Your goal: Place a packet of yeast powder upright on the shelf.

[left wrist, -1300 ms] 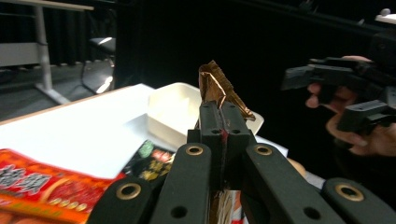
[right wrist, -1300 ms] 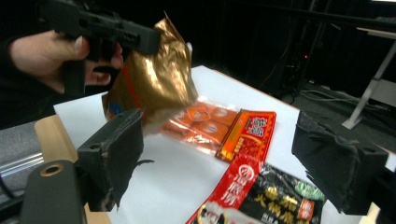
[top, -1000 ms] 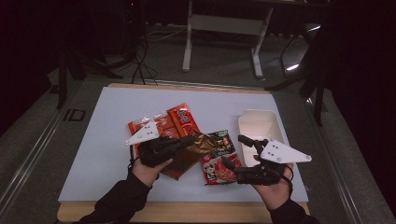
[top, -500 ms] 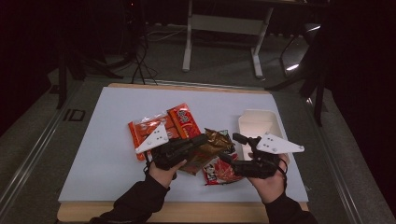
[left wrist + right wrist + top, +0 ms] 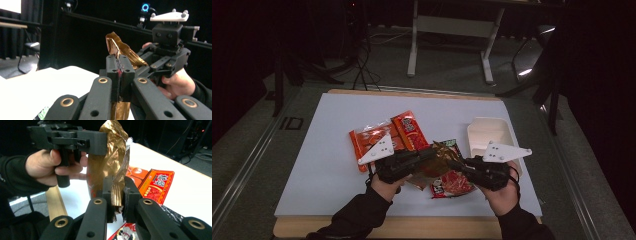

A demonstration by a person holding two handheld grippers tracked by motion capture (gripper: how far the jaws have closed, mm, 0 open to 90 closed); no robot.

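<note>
Now both grippers are on the gold pouch [image 5: 438,161], held off the table [image 5: 312,165] between the hands, just left of the box [image 5: 489,135].

Left gripper [image 5: 119,72]: jaws pinched tight on the pouch's crimped edge, foil sticking up above the pads. Right gripper [image 5: 119,192]: jaws have just been closing, now narrow and clamped on the pouch's other edge; foil is bunched between the pads [image 5: 109,195].

Looks like a two-handed tear or pull-open is being set up. Risks from here:
- Both grips sit on thin seam material. If the bite is shallow, foil slips out of one pair of pads under pull and the pouch swings or drops onto the packs below.
- Right grip has caught a crumpled fold, not a flat seam. Pull load could rip a strip off instead of opening the seal.
- Uneven pull direction could split the side wall, spilling contents over the red packs [image 5: 409,130] left of the box and the printed pack [image 5: 452,184] directly under the pouch.
- Grippers are close together, bodies nearly touching in the high view; any twist may knock them into each other and shake a grip loose.
- Box is near the right hand [image 5: 502,192]; a sudden release could send that hand into it.
</note>
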